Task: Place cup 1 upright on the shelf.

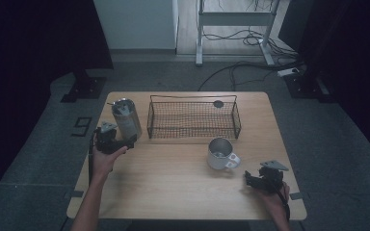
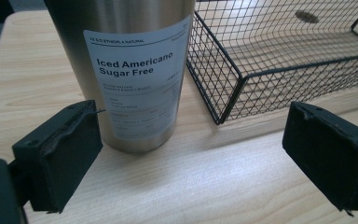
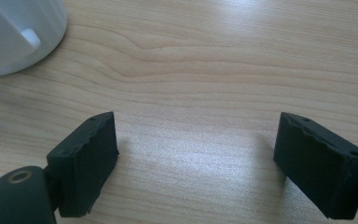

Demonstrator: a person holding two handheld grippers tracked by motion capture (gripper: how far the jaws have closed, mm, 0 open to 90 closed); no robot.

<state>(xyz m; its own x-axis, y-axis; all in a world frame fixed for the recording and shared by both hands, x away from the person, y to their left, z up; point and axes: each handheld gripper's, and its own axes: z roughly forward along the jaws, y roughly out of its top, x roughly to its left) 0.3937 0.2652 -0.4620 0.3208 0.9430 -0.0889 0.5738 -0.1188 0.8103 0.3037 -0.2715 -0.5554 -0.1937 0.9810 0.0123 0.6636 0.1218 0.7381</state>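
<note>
The tall brushed-steel tumbler with its paper label looks rigid, slick and top-heavy; the left gripper, jaws spread beside it, should clamp mid-body.

High view looks down on table; gripper views sit close above its wood.

- I see my right gripper looking down along its two black jaws, which stand wide apart with nothing between them.
- Under them lies the pale wooden table, its grain running across the frame, with a soft glare between the jaws.
- In the top left corner sits the white mug, cut off by the frame edge and well apart from both jaws.
</note>
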